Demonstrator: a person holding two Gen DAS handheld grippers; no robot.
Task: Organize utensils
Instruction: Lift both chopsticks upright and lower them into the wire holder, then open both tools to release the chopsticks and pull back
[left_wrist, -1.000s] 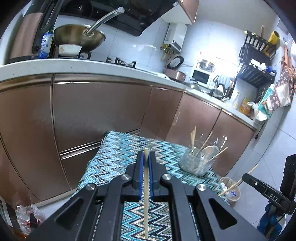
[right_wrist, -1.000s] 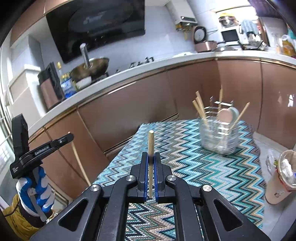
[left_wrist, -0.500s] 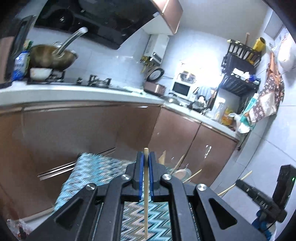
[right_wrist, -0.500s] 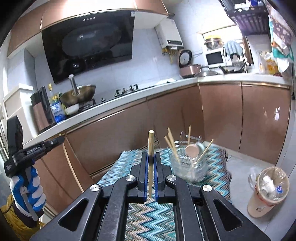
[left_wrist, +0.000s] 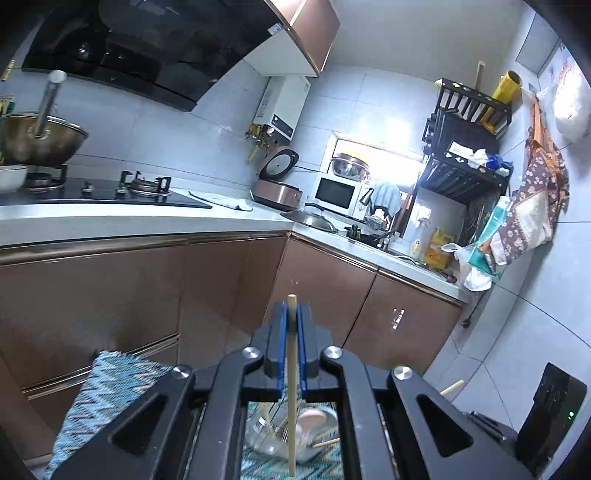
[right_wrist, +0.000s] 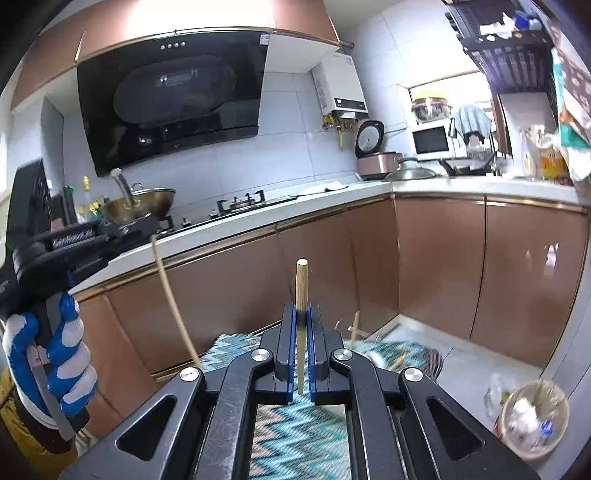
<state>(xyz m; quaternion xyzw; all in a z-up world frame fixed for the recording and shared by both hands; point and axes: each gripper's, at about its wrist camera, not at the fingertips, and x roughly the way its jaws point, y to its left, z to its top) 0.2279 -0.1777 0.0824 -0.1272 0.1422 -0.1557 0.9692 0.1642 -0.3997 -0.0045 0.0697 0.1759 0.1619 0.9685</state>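
My left gripper (left_wrist: 291, 314) is shut on a thin wooden chopstick (left_wrist: 291, 387) that runs lengthwise between the jaws. Below it, seen through the frame, a clear glass holder (left_wrist: 291, 435) with several utensils sits on the zigzag cloth (left_wrist: 107, 391). My right gripper (right_wrist: 302, 314) is shut on a thicker wooden chopstick (right_wrist: 301, 295) held upright. In the right wrist view the left gripper (right_wrist: 147, 227) sits at the left with its chopstick (right_wrist: 173, 299) hanging down. The holder is mostly hidden behind my right fingers (right_wrist: 286, 332).
Brown cabinets (right_wrist: 436, 266) and a white counter (left_wrist: 110, 218) run behind the cloth-covered table (right_wrist: 295, 435). A wok (left_wrist: 33, 136) sits on the stove. A cup of trash (right_wrist: 532, 421) stands at the lower right. A gloved hand (right_wrist: 48, 354) holds the left gripper.
Both grippers have lifted and tilted up with their chopsticks still clamped. The holder has dropped low in both views, under the left gripper's frame and behind the right fingers.
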